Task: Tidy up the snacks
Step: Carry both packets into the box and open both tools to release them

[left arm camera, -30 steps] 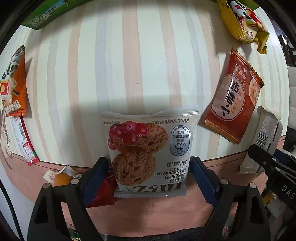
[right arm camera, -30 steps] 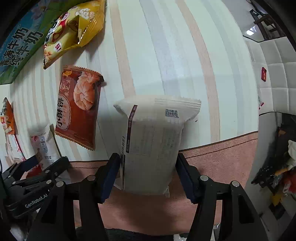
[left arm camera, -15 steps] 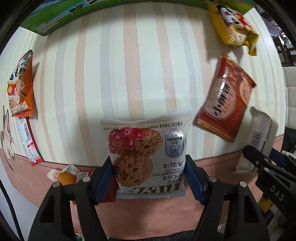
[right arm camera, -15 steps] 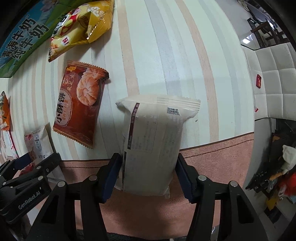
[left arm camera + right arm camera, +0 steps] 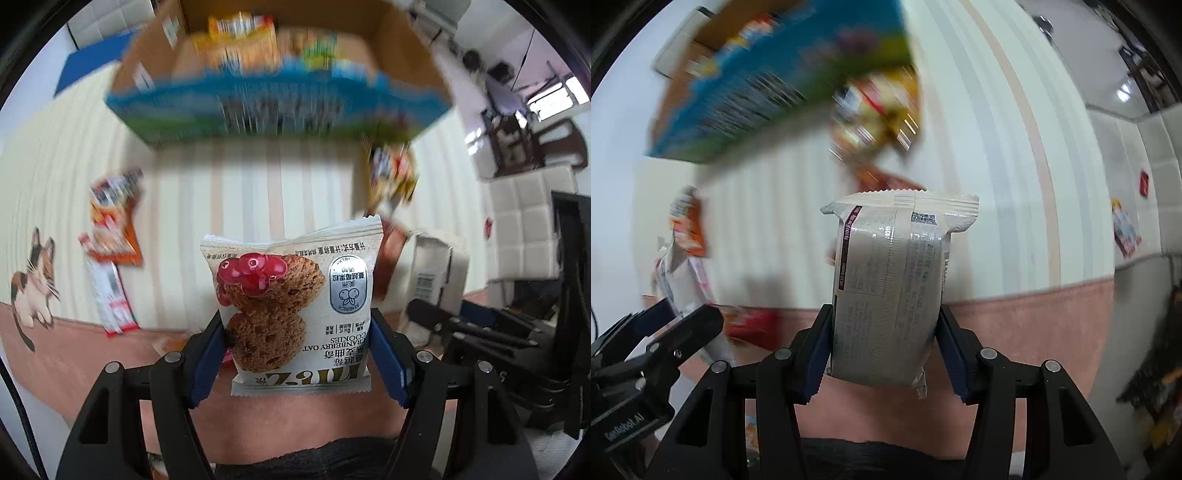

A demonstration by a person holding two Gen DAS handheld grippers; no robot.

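My left gripper (image 5: 299, 354) is shut on a cranberry oat cookie packet (image 5: 295, 302), printed side up, held above the striped table. My right gripper (image 5: 882, 350) is shut on a second white packet (image 5: 890, 295), its back side with small print facing me; this packet also shows in the left wrist view (image 5: 432, 277). An open cardboard box (image 5: 280, 88) with blue-green printed sides stands at the far side of the table, blurred, with several snack bags inside. It shows in the right wrist view (image 5: 768, 85) at upper left.
Loose snacks lie on the striped cloth: an orange bag (image 5: 114, 229) and a long red-white packet (image 5: 110, 295) at left, a yellow bag (image 5: 395, 177) near the box. A cat picture (image 5: 33, 291) marks the left edge. White padded seating (image 5: 524, 221) stands at right.
Both grippers have lifted and tilted up with their packets. The box, before only an edge at the top, now fills the upper view. The scene is motion-blurred.
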